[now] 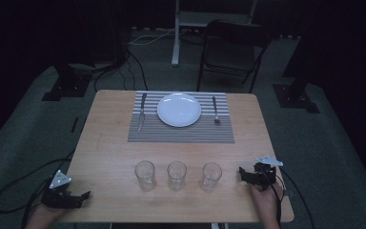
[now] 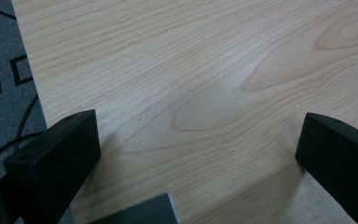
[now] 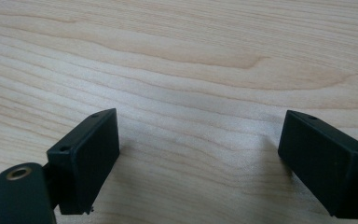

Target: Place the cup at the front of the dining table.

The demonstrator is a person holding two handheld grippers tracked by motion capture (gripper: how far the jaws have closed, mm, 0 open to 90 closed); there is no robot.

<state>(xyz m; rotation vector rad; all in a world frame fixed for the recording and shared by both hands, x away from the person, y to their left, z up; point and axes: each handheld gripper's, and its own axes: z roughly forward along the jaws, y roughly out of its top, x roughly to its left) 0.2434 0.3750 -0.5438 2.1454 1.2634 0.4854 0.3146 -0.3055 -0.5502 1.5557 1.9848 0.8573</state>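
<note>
High view: pale wooden table [image 1: 109,152]; striped placemat [image 1: 181,131] carrying round white plate [image 1: 179,109], knife [image 1: 142,112] left, fork [image 1: 215,110] right. Three clear glasses [image 1: 177,175] in a row near the front edge.

Left gripper view: left gripper [image 2: 196,154], jaws spread over bare wood grain.

Right gripper view: right gripper [image 3: 198,154], blocky black jaws wide apart, holding nothing.

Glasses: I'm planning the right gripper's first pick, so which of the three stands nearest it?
The rightmost glass, right beside the right gripper; the middle glass and left glass stand farther away.
</note>
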